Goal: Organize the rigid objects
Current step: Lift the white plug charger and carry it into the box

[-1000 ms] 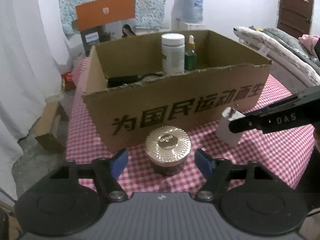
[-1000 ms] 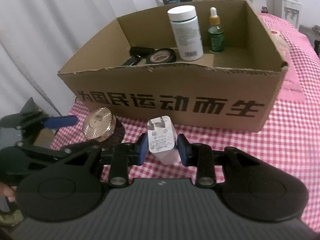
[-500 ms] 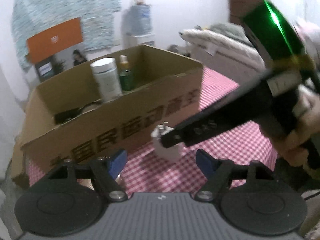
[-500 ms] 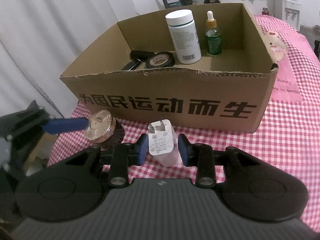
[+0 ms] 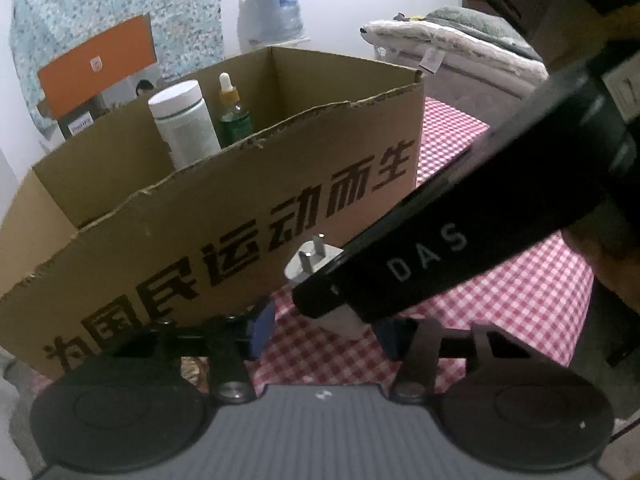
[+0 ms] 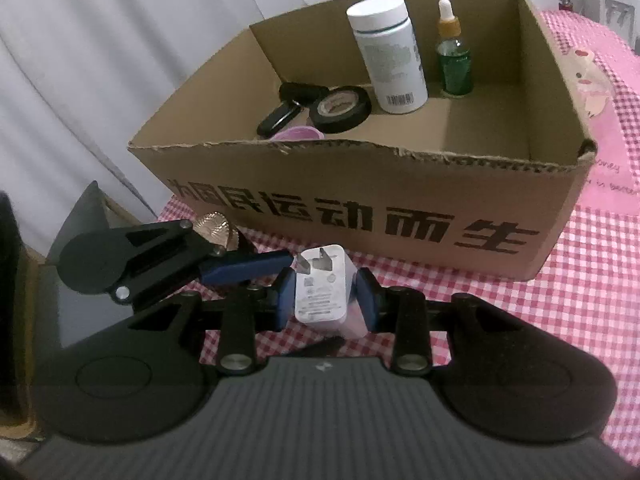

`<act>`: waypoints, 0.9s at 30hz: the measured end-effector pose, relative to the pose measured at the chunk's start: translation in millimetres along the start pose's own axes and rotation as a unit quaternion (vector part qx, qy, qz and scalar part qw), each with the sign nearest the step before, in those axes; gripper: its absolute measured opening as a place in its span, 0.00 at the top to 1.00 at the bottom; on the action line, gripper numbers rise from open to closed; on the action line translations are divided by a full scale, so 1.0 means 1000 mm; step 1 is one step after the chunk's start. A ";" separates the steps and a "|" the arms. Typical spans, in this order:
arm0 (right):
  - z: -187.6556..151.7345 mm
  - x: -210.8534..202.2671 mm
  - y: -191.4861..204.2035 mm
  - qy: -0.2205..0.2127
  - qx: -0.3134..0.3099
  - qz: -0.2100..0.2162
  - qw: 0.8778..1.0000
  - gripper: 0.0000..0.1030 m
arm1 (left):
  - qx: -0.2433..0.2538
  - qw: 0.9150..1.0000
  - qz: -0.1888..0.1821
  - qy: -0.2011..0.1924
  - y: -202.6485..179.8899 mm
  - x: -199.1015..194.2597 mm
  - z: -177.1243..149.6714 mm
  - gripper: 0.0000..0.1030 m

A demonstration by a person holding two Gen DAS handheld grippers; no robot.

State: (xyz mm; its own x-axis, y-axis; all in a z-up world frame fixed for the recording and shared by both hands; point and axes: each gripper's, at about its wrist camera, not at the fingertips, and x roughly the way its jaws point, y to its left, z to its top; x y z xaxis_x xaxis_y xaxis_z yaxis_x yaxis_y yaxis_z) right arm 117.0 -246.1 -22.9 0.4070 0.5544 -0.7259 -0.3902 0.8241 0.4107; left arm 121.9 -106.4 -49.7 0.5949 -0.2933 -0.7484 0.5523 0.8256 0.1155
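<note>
Right gripper (image 6: pixel 326 300): fingers are closed on the white charger (image 6: pixel 322 292), held prongs-up just before the cardboard box (image 6: pixel 360 184).
Left gripper (image 5: pixel 324 330): fingers are spread apart, nothing held between them.
Gold-lidded jar (image 6: pixel 214 228): seen behind the left gripper, on the checkered table (image 6: pixel 580 280).

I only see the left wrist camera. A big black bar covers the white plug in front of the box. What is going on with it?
Observer: That bar is the right gripper. Its blue pads sit close on either side of the white charger.
Visitor: Is there anything in the box besides the two bottles?
Observer: Yes, a black tape roll lies flat inside the cardboard box, left of the white bottle.
Visitor: Is anything else outside the box?
Observer: A gold-lidded jar stands left of the charger, half hidden behind the left gripper.
</note>
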 end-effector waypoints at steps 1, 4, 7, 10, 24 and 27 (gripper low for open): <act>0.000 0.000 -0.002 0.000 0.003 0.003 1.000 0.67 | -0.005 1.000 -0.006 0.001 0.000 0.001 0.000 0.56; -0.001 -0.001 -0.003 0.000 0.007 0.003 1.000 0.67 | -0.011 1.000 -0.010 0.001 -0.004 0.002 0.001 0.57; -0.004 -0.005 -0.004 0.000 0.008 -0.006 1.000 0.68 | -0.016 1.000 -0.019 0.000 -0.009 0.003 0.002 0.57; -0.009 -0.012 -0.007 0.002 0.015 -0.013 1.000 0.68 | -0.015 1.000 -0.027 -0.003 -0.017 0.002 0.002 0.57; -0.015 -0.017 -0.014 0.009 0.031 -0.018 0.999 0.67 | 0.007 0.999 -0.036 0.000 -0.027 0.016 0.004 0.53; -0.014 -0.015 -0.014 0.010 0.032 -0.018 0.999 0.66 | 0.010 0.999 -0.035 0.001 -0.029 0.019 0.005 0.52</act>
State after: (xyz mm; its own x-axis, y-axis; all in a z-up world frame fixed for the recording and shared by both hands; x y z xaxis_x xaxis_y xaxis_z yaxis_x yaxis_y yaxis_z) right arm 104.3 -267.5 -25.4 0.4024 0.5218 -0.7522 -0.3209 0.8499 0.4180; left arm 120.7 -138.3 -63.8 0.5539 -0.3485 -0.7562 0.6036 0.7936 0.0763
